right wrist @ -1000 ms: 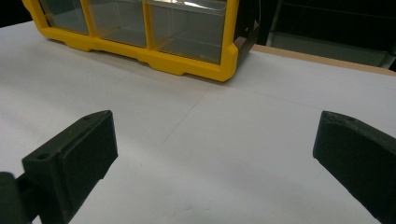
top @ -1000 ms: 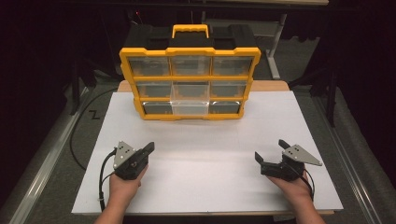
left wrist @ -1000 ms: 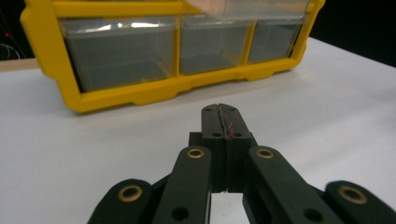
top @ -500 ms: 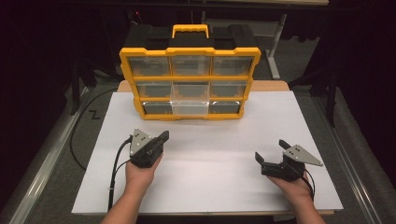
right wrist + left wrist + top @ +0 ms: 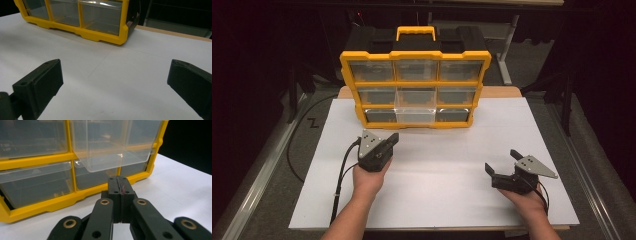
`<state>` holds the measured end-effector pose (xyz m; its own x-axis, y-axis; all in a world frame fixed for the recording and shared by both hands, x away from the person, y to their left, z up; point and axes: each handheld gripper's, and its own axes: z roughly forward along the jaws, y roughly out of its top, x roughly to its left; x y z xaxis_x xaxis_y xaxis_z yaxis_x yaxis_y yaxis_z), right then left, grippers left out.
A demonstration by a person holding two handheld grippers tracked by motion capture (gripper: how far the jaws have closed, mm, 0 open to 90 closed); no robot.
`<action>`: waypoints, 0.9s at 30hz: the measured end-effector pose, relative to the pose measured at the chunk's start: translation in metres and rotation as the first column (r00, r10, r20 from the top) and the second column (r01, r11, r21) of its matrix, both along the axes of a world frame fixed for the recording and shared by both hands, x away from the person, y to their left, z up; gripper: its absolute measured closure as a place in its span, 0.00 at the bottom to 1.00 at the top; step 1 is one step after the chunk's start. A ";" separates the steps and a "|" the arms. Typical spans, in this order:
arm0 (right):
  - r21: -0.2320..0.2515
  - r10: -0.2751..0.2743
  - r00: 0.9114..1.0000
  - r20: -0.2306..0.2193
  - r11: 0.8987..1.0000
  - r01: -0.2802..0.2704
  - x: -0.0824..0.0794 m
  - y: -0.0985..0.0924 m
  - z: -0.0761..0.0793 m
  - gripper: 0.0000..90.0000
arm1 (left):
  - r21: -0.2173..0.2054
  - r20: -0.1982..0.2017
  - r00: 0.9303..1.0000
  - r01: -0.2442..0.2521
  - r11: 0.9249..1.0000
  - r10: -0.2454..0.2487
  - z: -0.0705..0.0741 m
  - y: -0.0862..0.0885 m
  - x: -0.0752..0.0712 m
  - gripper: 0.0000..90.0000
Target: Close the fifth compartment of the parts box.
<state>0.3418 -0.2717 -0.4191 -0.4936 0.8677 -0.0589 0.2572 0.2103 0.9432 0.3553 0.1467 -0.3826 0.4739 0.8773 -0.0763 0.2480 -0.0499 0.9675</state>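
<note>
Near organizer (image 5: 414,85), left tongs (image 5: 393,138) pressed together, empty; right tongs (image 5: 502,162) spread wide, low over table (image 5: 452,200).

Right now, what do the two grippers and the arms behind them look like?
Both are black. The left gripper and right gripper each carry a grey three-cornered plate on top and trail a black cable. The left gripper's linkage shows brass-coloured pivot rings. The forearms are bare, with no sleeves in view.

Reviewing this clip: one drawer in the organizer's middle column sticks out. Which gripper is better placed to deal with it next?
Probably the left. The left gripper sits close before the yellow organizer, jaws shut and pointing toward the protruding clear drawer. The right gripper rests open near the table's front right, farther off.
</note>
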 end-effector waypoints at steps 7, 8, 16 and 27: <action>0.001 -0.001 1.000 0.000 1.000 0.001 0.000 -0.001 0.000 0.02 | -0.014 -0.003 1.000 -0.003 1.000 0.003 0.000 -0.003 0.003 1.00; 0.002 -0.002 1.000 -0.002 1.000 0.002 0.000 -0.001 0.000 0.02 | -0.018 -0.004 1.000 -0.003 1.000 0.003 0.001 -0.003 0.003 1.00; 0.000 0.003 1.000 -0.003 1.000 -0.003 0.000 -0.001 0.001 0.02 | -0.001 -0.009 1.000 0.014 1.000 -0.014 0.002 -0.010 0.005 1.00; -0.008 0.020 1.000 -0.001 1.000 -0.020 -0.001 0.001 0.002 0.02 | 0.000 -0.002 1.000 0.010 1.000 -0.010 0.009 -0.019 0.013 1.00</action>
